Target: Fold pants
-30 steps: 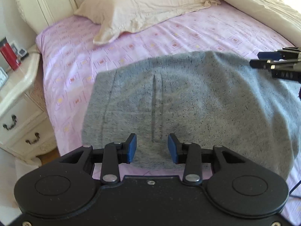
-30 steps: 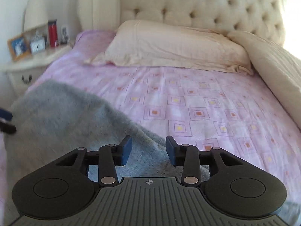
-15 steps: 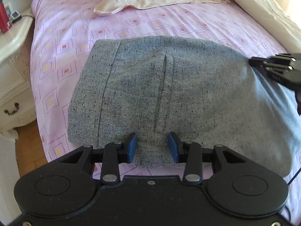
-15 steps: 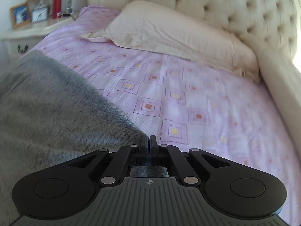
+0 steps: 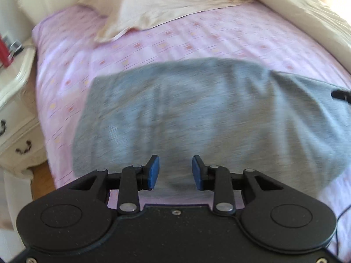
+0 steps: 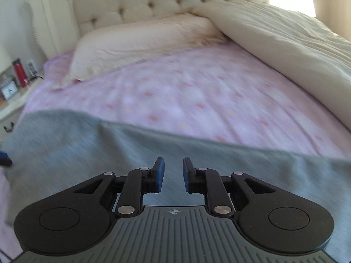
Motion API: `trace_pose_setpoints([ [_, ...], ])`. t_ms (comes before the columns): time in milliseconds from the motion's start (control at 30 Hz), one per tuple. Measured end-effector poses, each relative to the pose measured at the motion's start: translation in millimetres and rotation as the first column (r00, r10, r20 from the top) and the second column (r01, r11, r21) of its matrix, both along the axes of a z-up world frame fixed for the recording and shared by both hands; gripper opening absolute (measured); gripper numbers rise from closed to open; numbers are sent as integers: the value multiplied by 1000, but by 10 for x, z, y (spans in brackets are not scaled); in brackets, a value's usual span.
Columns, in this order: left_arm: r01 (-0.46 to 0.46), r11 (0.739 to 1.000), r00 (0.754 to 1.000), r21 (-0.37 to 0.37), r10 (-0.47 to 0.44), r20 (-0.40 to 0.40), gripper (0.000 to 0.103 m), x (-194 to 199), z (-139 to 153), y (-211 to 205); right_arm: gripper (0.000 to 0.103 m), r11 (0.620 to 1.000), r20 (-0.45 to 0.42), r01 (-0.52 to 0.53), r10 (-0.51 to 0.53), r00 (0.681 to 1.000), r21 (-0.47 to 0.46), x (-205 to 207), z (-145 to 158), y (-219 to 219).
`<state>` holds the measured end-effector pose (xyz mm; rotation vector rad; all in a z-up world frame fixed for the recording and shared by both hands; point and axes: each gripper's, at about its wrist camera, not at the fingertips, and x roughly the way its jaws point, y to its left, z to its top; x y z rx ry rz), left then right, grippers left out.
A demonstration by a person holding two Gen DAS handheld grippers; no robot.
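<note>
Grey pants (image 5: 197, 118) lie spread across the pink patterned sheet (image 5: 197, 37), blurred by motion. My left gripper (image 5: 174, 173) hovers at their near edge. Its blue pads (image 5: 153, 171) stand apart and are closing, with cloth lying under the gap and neither pad pressing on it. In the right wrist view the pants (image 6: 87, 149) fill the foreground. My right gripper (image 6: 173, 174) is above them, its jaws opening and nothing pinched. Its black tip (image 5: 341, 94) shows at the right edge of the left wrist view, and the left gripper's blue tip (image 6: 4, 157) at the left edge of the right wrist view.
A cream pillow (image 6: 140, 41) and a bunched cream duvet (image 6: 285, 43) lie at the head and right side of the bed, below a tufted headboard (image 6: 164, 2). A white nightstand (image 5: 13, 100) with a red bottle (image 6: 19, 72) and a clock (image 6: 8, 89) stands to the left.
The right gripper, shut at the pants' edge half a second ago, now has its jaws apart and has swung right. The left gripper's pads have narrowed a little and its view has pulled back.
</note>
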<state>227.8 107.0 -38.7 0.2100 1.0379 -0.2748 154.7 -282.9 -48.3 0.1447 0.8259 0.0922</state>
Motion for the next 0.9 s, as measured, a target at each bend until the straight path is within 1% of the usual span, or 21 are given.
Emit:
trace_pose_setpoints([
  [67,33,999,999,8,-33,21,41,-39,21,-178,18,999,-26,38,-38,999,-20,-180,-39,-283],
  [133,57,998,998,28,-57,16,42,-35,-28,-335,18,996,-43,76,-78,996,-46,-291,-87,-526],
  [200,60,996,998,68,-60,-10,42,-9,-159,-428,18,989,-50,116,-121,991,-92,-306,-168,-746],
  [233,60,995,998,85,-57,-31,45,14,-248,-457,18,985,-56,136,-143,988,-110,-281,-222,-838],
  [267,60,993,998,100,-56,-38,47,17,-324,-471,19,980,-59,155,-163,985,-121,-243,-269,-926],
  [300,67,992,998,110,-65,-18,49,-6,-365,-478,19,975,-51,178,-186,981,-134,-194,-316,-1019],
  [367,80,988,997,130,-81,9,49,-62,-376,-499,19,953,-29,248,-257,966,-173,-61,-387,-1183],
  [467,64,989,998,130,-65,9,49,-71,-361,-515,20,918,-14,367,-373,928,-149,87,-469,-1534],
  [500,63,990,998,128,-64,5,49,-49,-363,-513,20,910,-8,393,-397,918,-137,105,-484,-1645],
  [567,54,991,999,120,-54,-5,49,-24,-364,-512,20,893,-1,429,-433,901,-135,136,-504,-1826],
  [667,54,991,999,127,-53,-11,49,-21,-358,-539,20,874,-4,455,-462,887,-172,144,-494,-1954],
  [700,54,990,999,128,-53,-13,49,-21,-367,-539,20,869,7,466,-471,882,-169,69,-457,-1976],
  [733,53,990,999,129,-51,-15,49,-16,-370,-540,23,870,33,473,-473,880,-138,-43,-405,-1979],
  [800,49,991,999,128,-47,-20,49,-5,-370,-539,25,873,94,483,-477,874,-65,-328,-302,-1995],
  [833,49,990,999,130,-46,-22,49,-3,-370,-543,28,875,109,481,-474,874,-51,-463,-270,-1985],
  [867,51,990,999,134,-48,-22,49,-3,-372,-550,29,881,115,471,-463,879,-52,-589,-250,-1965],
  [900,53,989,999,139,-51,-21,49,-3,-374,-561,29,891,112,449,-440,891,-65,-700,-239,-1949],
])
